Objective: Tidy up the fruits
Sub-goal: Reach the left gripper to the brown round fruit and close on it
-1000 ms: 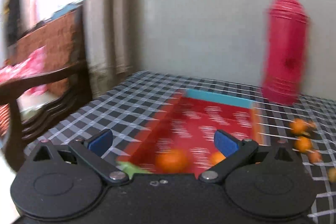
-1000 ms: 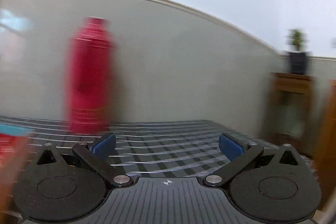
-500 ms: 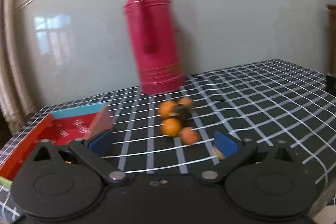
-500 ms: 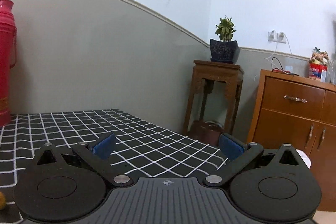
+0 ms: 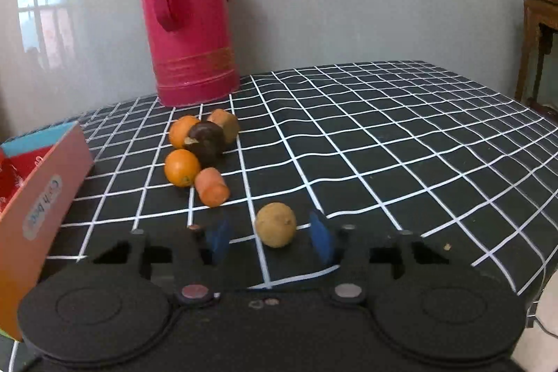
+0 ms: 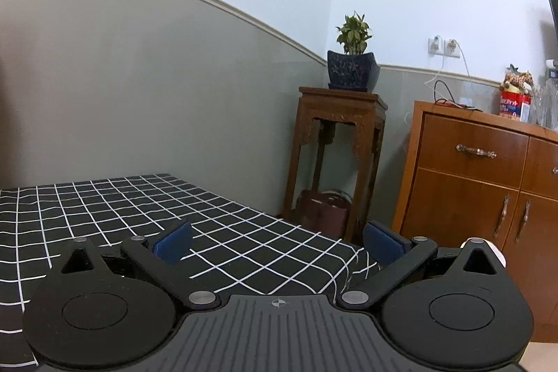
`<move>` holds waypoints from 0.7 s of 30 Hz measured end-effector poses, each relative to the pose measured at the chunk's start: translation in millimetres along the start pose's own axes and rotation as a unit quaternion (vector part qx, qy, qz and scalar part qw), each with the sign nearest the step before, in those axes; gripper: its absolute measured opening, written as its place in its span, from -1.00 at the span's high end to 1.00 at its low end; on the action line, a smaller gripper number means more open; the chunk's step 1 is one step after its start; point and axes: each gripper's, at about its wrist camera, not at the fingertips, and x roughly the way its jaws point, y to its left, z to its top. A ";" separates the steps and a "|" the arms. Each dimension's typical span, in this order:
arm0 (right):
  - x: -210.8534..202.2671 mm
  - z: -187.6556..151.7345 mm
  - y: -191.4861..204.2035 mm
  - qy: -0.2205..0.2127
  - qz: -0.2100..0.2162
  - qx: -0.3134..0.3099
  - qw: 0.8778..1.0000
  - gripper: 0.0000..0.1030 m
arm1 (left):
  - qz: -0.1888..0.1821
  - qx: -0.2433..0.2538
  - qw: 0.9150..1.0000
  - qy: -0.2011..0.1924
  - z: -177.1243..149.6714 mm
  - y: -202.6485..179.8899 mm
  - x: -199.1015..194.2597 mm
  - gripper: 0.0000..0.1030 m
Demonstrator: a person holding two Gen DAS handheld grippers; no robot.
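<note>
In the left wrist view, my left gripper (image 5: 270,237) is open, with a small yellow-brown round fruit (image 5: 275,224) between its blue pads, untouched, on the checked tablecloth (image 5: 383,135). Behind it lie an orange (image 5: 182,167), an orange carrot-like piece (image 5: 211,186), a dark brown fruit (image 5: 206,139), another orange (image 5: 181,129) and a tan piece (image 5: 225,124). A red box (image 5: 38,187) with a pink wall stands at the left. My right gripper (image 6: 277,241) is open and empty above the table's right edge.
A tall red thermos (image 5: 190,13) stands at the back by the grey wall. The right wrist view shows a wooden stand (image 6: 340,159) with a potted plant (image 6: 353,58) and a wooden cabinet (image 6: 484,194) beyond the table.
My left gripper swung right from the red box to the loose fruits, lowered around the yellow-brown fruit, and its jaws narrowed. My right gripper turned right and then held still.
</note>
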 end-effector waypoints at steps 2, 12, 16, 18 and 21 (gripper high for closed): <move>0.2 0.1 0.2 0.006 0.003 0.002 1.000 -1.00 | -0.016 -0.004 1.000 0.002 -0.3 0.9 -0.6 0.57; -2.4 0.3 4.2 0.012 0.024 0.002 1.000 -1.00 | -0.022 -0.014 1.000 0.004 1.2 5.3 -2.9 0.70; -4.6 1.0 7.3 0.011 0.031 0.002 0.999 -1.00 | -0.014 -0.017 1.000 -0.004 4.4 11.0 -6.5 0.70; -5.4 1.7 9.1 0.011 0.036 0.002 0.999 -1.00 | -0.009 -0.018 1.000 -0.007 5.4 15.1 -9.9 0.70; -9.0 2.0 14.2 0.012 0.047 0.001 0.999 -1.00 | 0.000 -0.022 1.000 -0.012 7.2 23.0 -15.3 0.70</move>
